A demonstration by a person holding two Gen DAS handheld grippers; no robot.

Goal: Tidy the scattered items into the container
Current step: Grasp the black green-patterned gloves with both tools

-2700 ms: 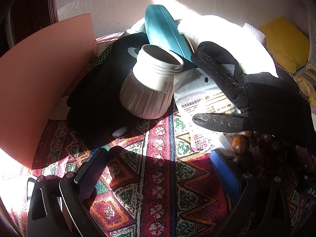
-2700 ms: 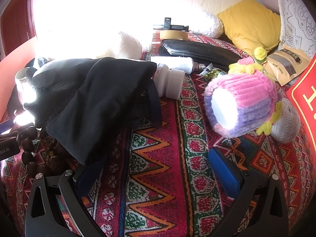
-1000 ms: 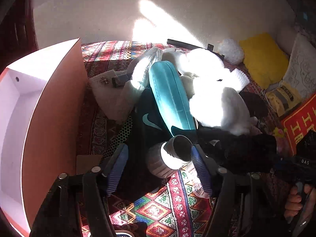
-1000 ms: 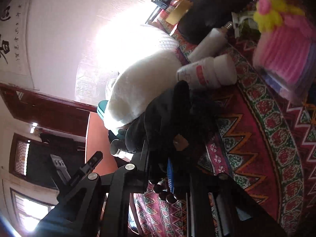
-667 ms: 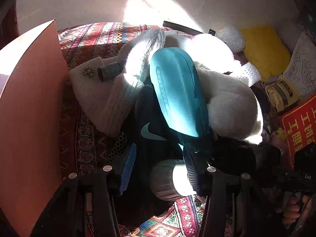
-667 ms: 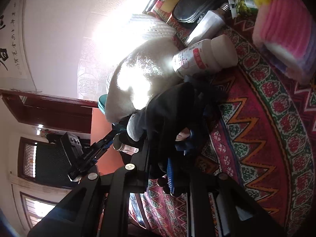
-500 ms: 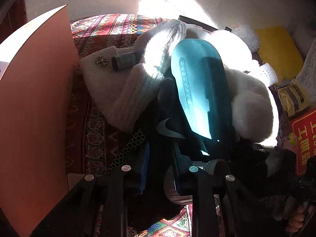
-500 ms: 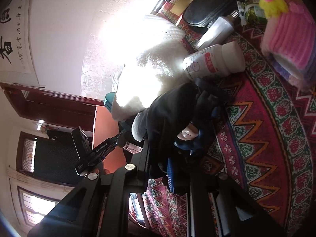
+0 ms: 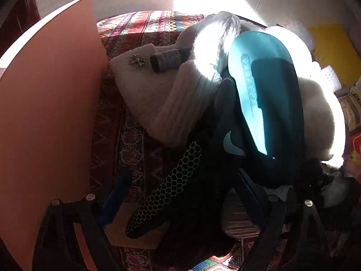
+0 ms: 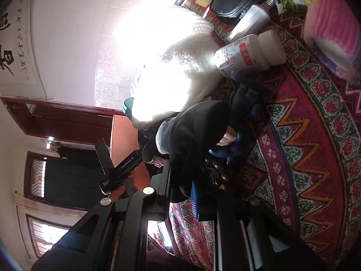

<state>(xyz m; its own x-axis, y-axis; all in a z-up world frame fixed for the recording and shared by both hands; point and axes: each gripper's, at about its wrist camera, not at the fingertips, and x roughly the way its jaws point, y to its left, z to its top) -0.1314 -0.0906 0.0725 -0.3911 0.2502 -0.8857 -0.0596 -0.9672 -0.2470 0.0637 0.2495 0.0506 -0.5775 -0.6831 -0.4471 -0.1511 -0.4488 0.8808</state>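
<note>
My left gripper [image 9: 180, 196] points steeply down over a black glove with a swoosh and a honeycomb strip [image 9: 176, 187]. The glove lies between its jaws, which are opening; the left blue pad [image 9: 115, 198] stands off the glove. A grey ribbed cup [image 9: 234, 216] shows just behind the right finger. The orange container wall [image 9: 45, 113] rises at the left. My right gripper [image 10: 194, 201] is shut on another black glove [image 10: 191, 140], which hangs over its fingers and hides the tips.
A teal case [image 9: 266, 103], a white knit hat [image 9: 162, 103] and a fluffy white item [image 9: 315, 113] crowd behind the glove. On the patterned cloth [image 10: 304, 135] lie a white pill bottle [image 10: 248, 54], a pink plush [image 10: 331, 22] and wooden beads [image 10: 216, 174].
My left gripper dropped toward the swoosh glove, narrowed, then spread again; the cup slid from between its fingers to behind the right one. The right gripper keeps its glove.
</note>
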